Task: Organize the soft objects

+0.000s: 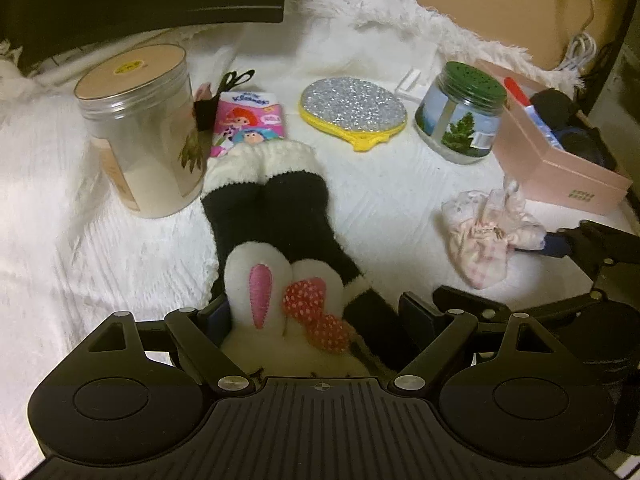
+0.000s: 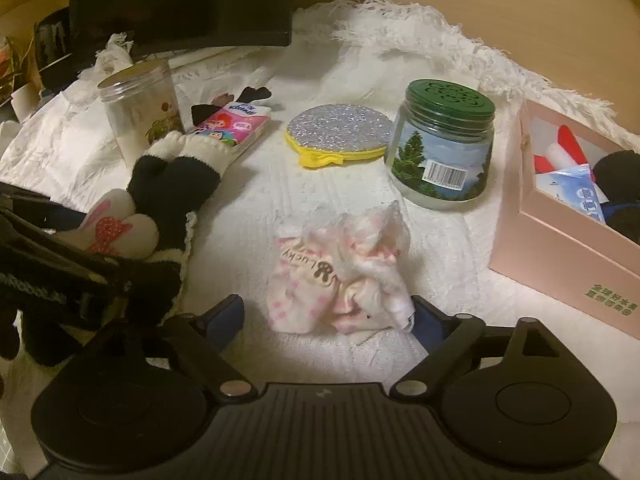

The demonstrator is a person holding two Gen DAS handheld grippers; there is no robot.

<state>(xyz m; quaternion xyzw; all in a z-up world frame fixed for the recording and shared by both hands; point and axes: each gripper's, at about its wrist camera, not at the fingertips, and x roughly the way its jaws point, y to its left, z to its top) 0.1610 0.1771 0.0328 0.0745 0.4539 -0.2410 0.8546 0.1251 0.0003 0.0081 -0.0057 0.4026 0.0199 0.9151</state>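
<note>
Black-and-white fuzzy socks (image 1: 276, 216), one pair with two rabbit-ear tabs and one red dotted bow, lie on the white fringed blanket (image 1: 80, 240) between the wide-spread fingers of the left gripper (image 1: 316, 316); the near-side pad looks against the fabric, the far-side pad stands clear, so no grip.

Right gripper (image 2: 328, 316) also stands wide. One pair of pink-checked baby socks (image 2: 340, 272) lies bunched between its fingers, one edge touching the right-hand pad, not pinched. Writing on them reads "Lucky".

Farther out, in a rough row across the blanket:
- one clear plastic canister (image 1: 140, 128) with a tan lid, just beside the fuzzy socks' cuffs
- one tissue pack (image 1: 250, 122), "Kleenex" legible, "HOLA" in the right wrist view
- one silver glitter pouch (image 1: 352, 110) with yellow zip edge
- one glass jar (image 2: 440, 144), green perforated lid, tree label, barcode
- one open pink box (image 2: 560, 248) at right holding mixed items; green characters printed on its side, too small to read.
</note>
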